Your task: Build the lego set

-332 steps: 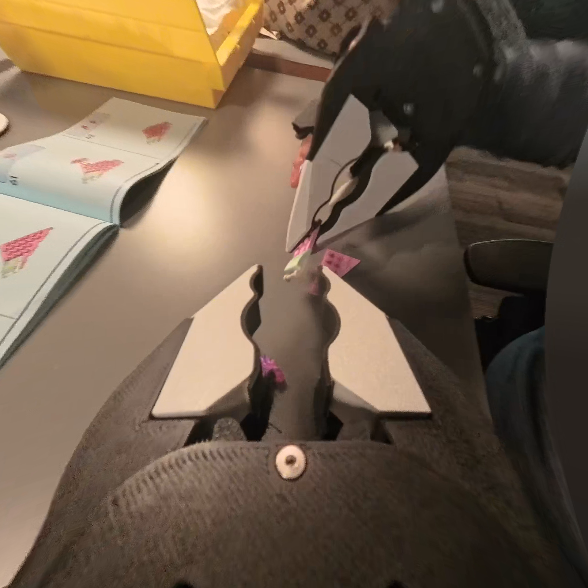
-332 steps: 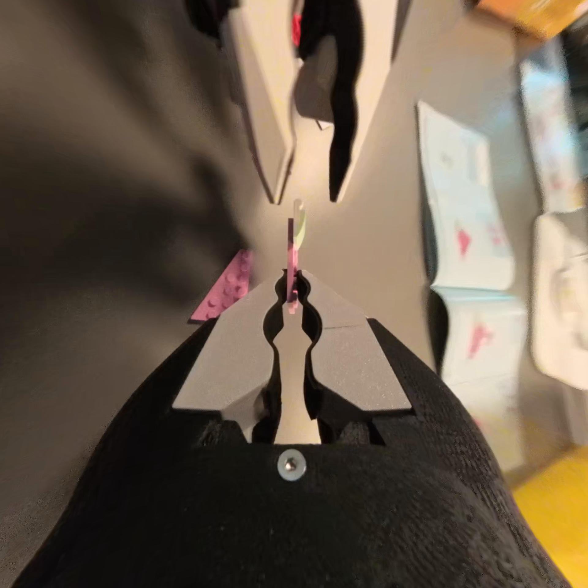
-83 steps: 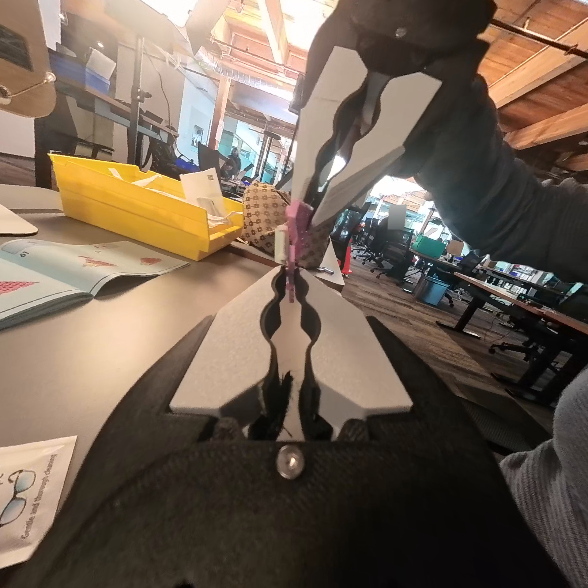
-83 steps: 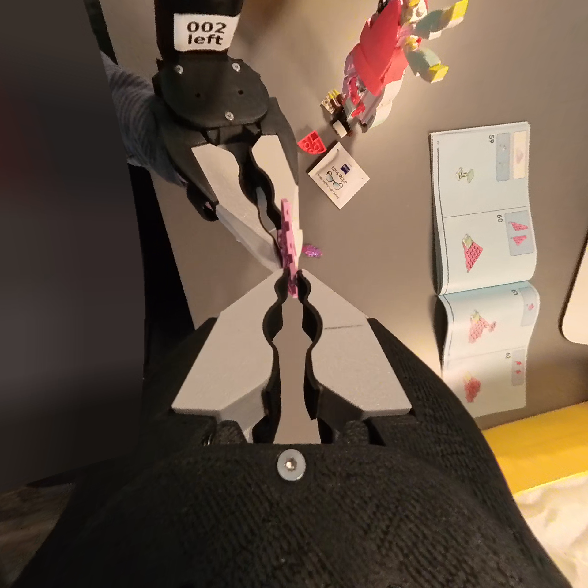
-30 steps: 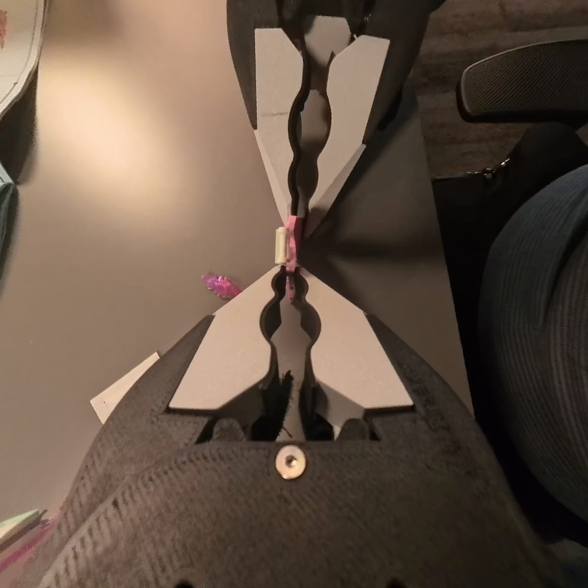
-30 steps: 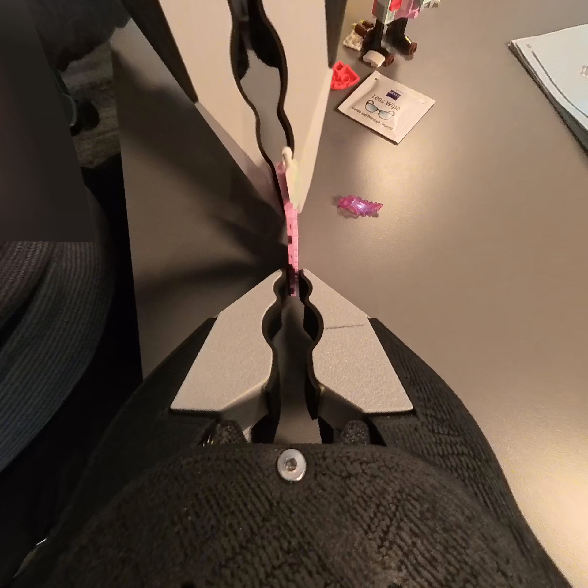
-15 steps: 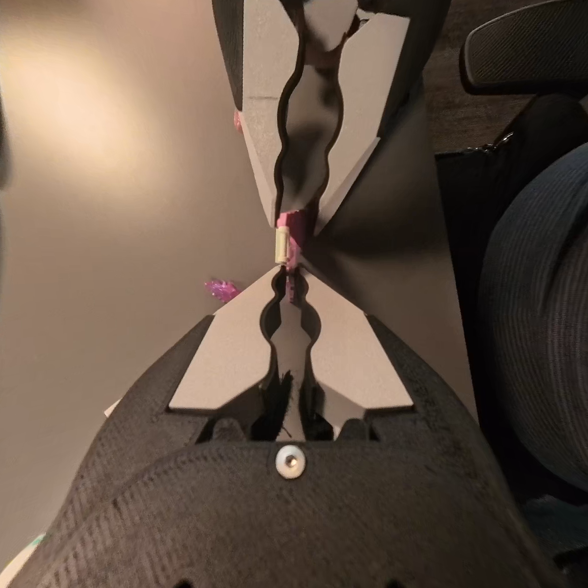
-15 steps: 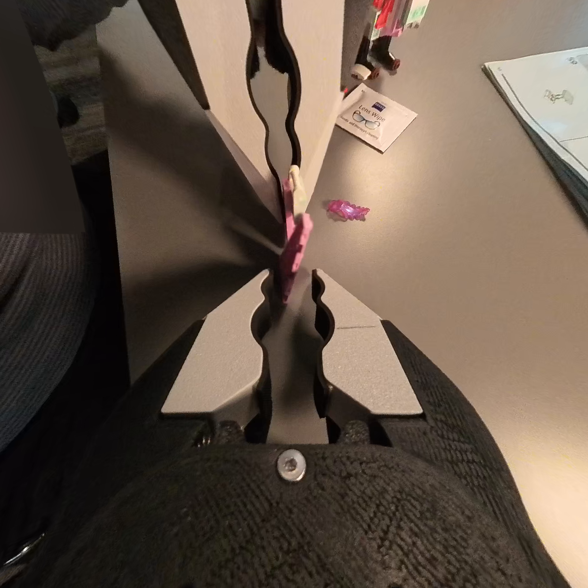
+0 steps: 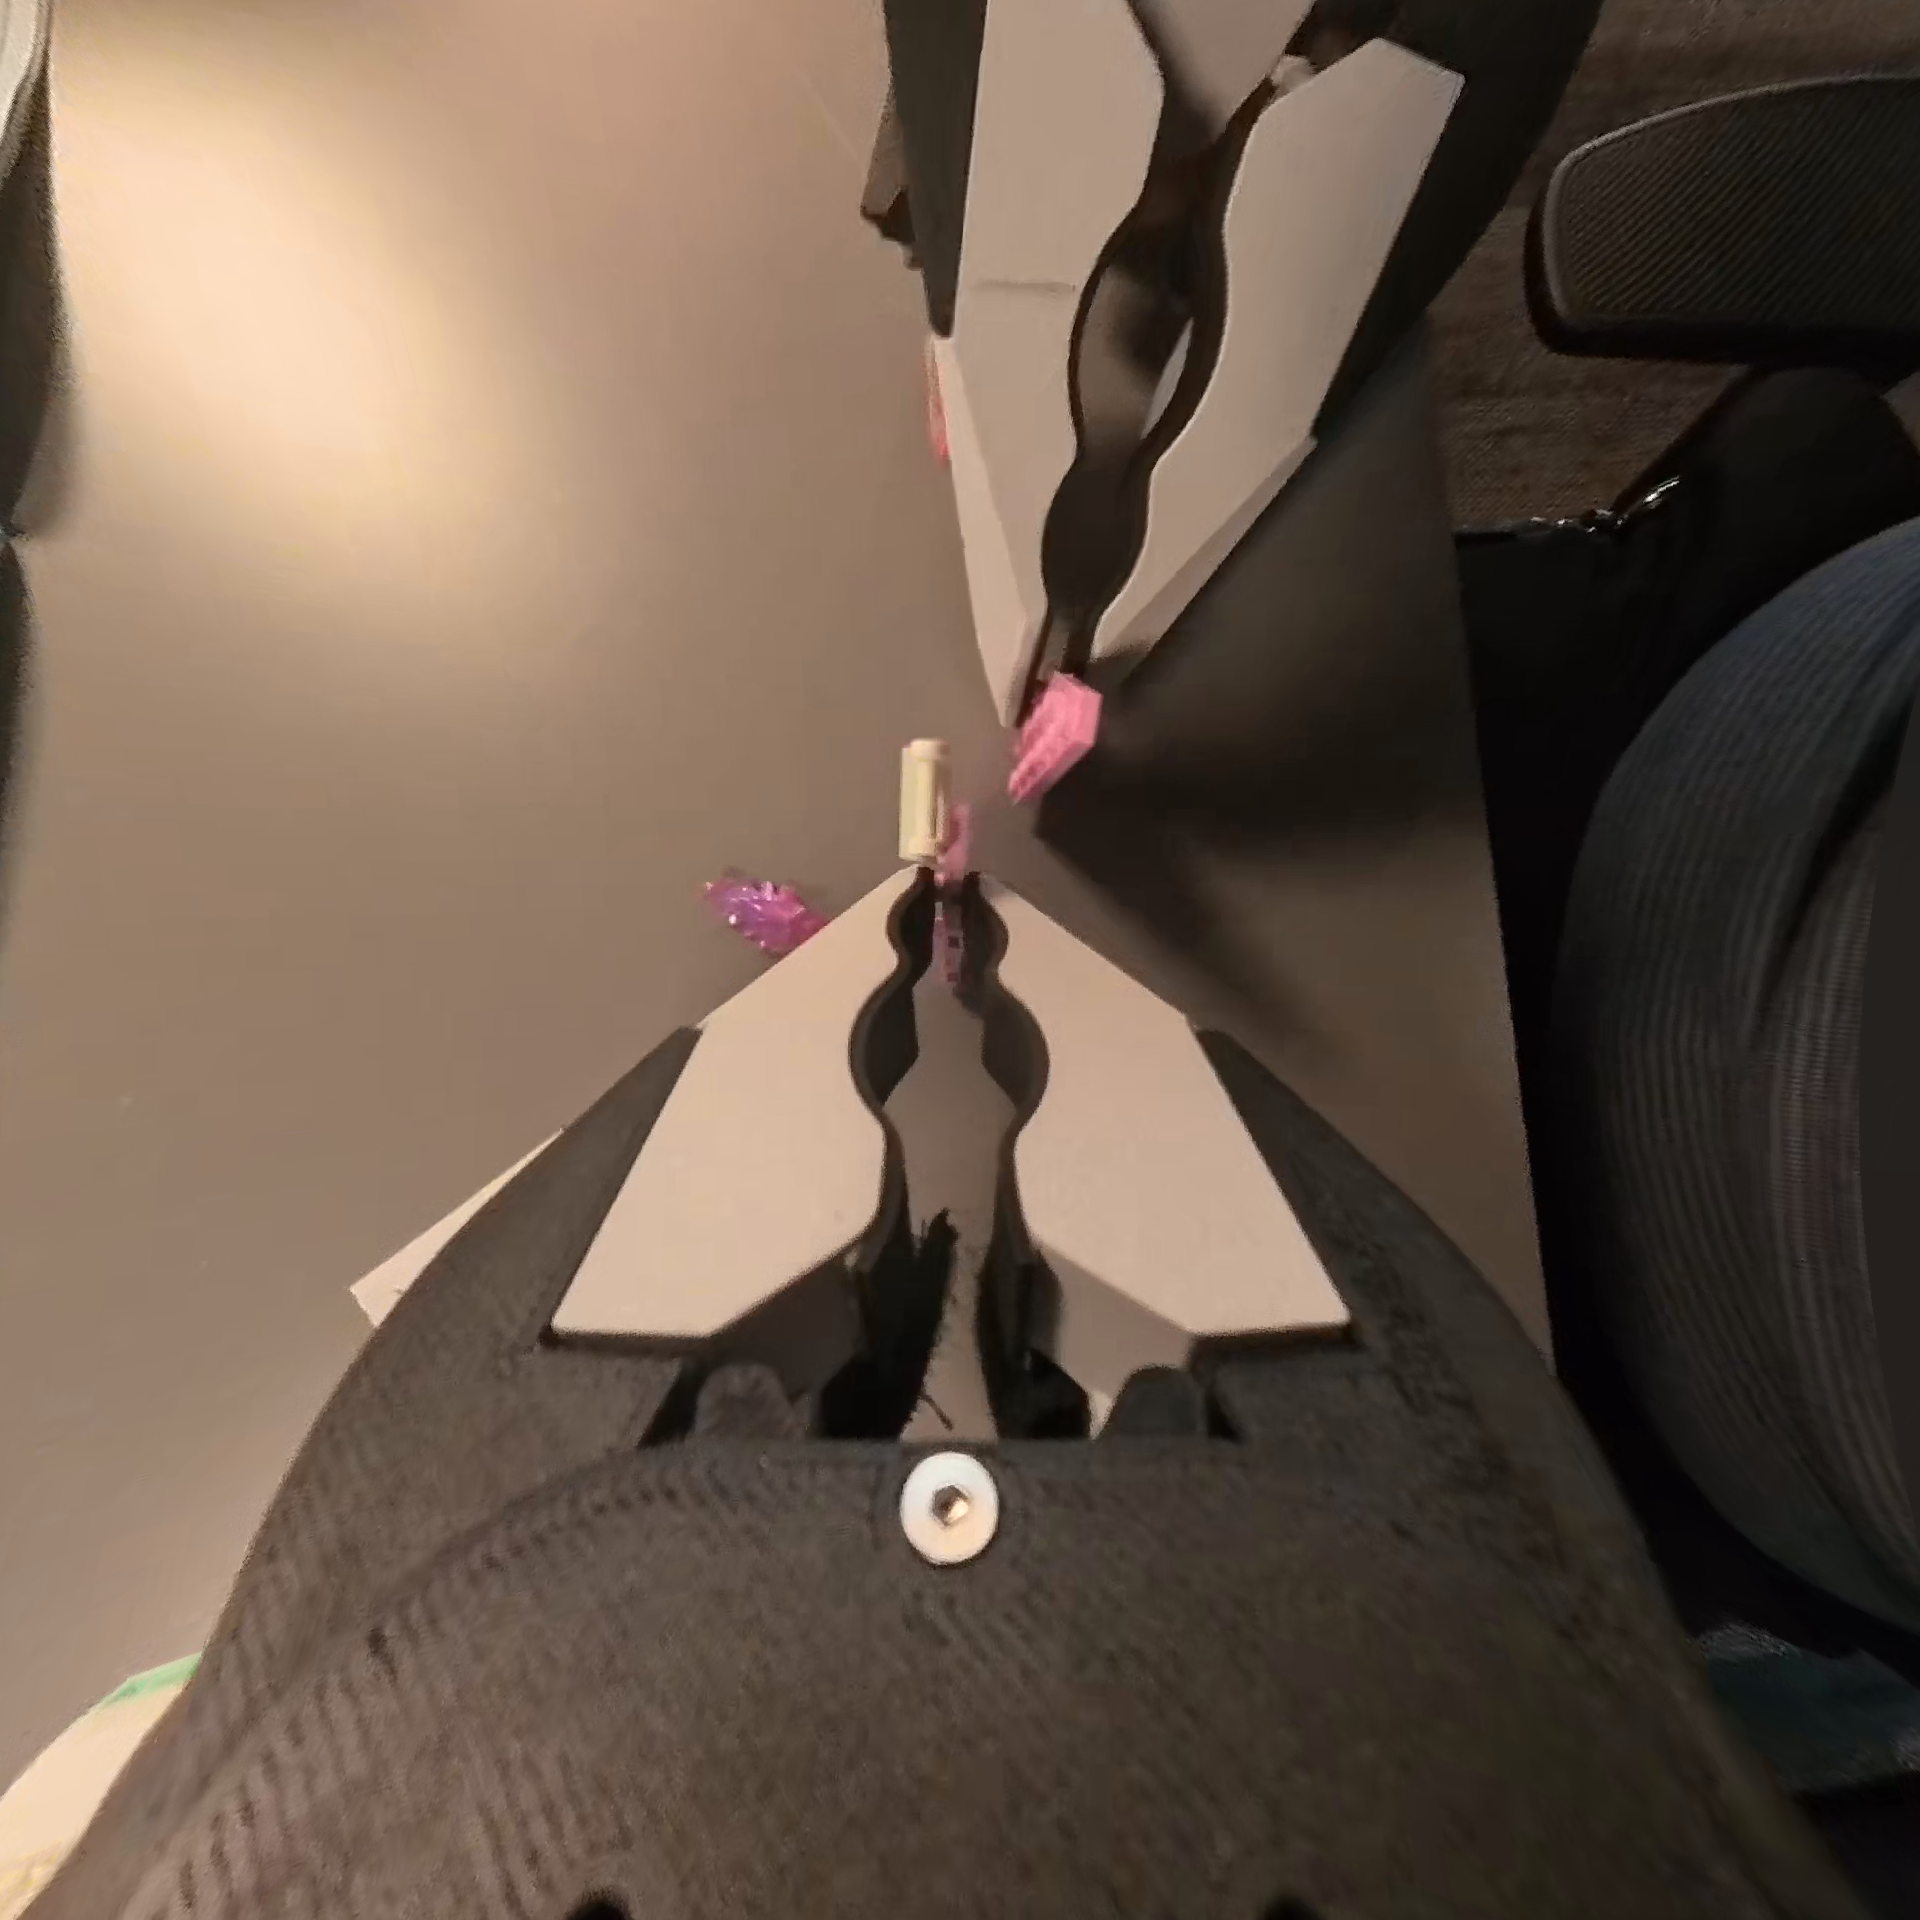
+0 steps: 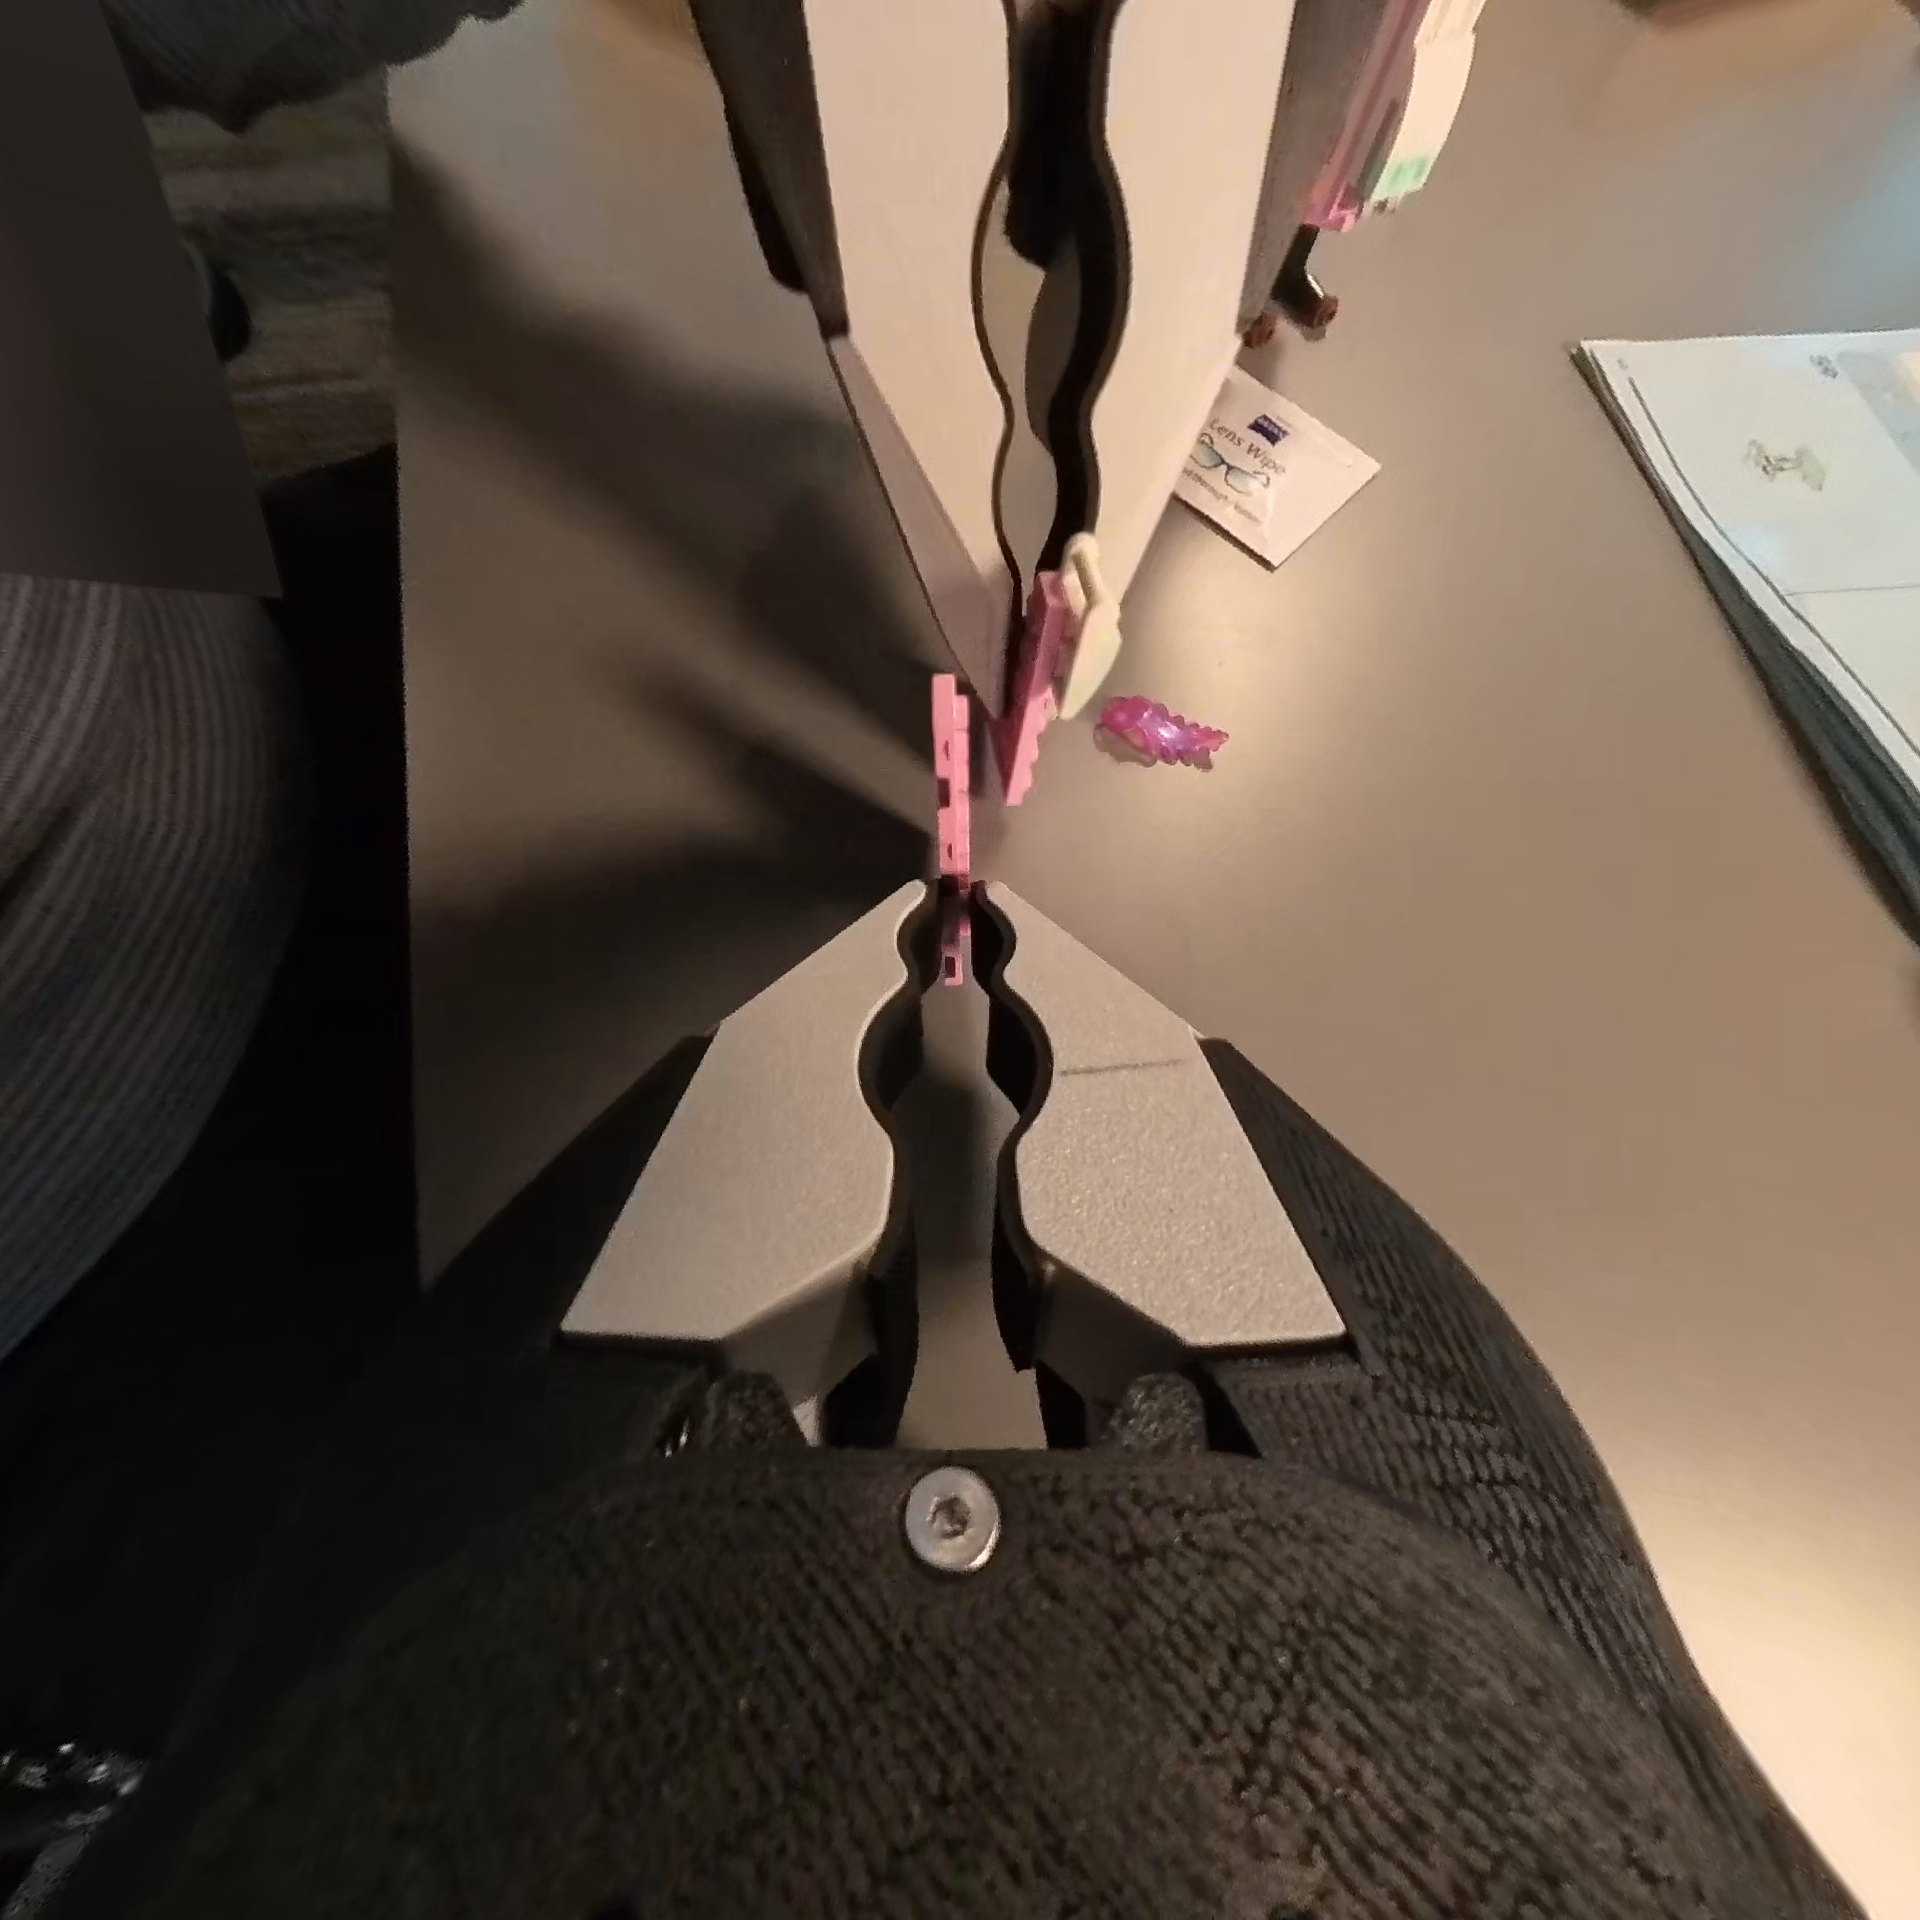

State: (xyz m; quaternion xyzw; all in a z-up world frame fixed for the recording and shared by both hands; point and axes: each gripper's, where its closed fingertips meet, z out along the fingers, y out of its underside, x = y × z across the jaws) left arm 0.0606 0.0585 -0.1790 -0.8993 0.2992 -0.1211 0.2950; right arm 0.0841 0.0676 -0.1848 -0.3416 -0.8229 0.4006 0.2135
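Note:
In the left wrist view my left gripper (image 9: 943, 881) is shut on a thin pink plate (image 9: 954, 847) with a cream round piece (image 9: 920, 800) fixed to its side. My right gripper (image 9: 1060, 691) comes in from above, shut on a second pink plate (image 9: 1055, 743) that hangs just right of the first, with a small gap between them. In the right wrist view my right gripper (image 10: 954, 885) pinches its pink plate (image 10: 954, 779) edge-on. The left gripper (image 10: 1023, 597) opposite holds its plate (image 10: 1023, 686) and cream piece (image 10: 1091, 623). Both are above the grey table (image 9: 416, 623).
A clear magenta piece (image 10: 1158, 743) lies on the table beside the grippers. A white wipe packet (image 10: 1273, 478), an open booklet (image 10: 1766, 540) and a brick model (image 10: 1392, 135) lie farther off. A chair (image 9: 1745, 239) and a person's leg (image 9: 1766, 1039) are past the table edge. The white wipe packet (image 10: 1273, 478) sits 12 centimetres or so from the ends of my left fingers.
A second ago both grippers held the plates as one joined piece. My right gripper opened, then shut again on the outer pink plate. The two plates now stand apart, and the right gripper has shifted sideways.

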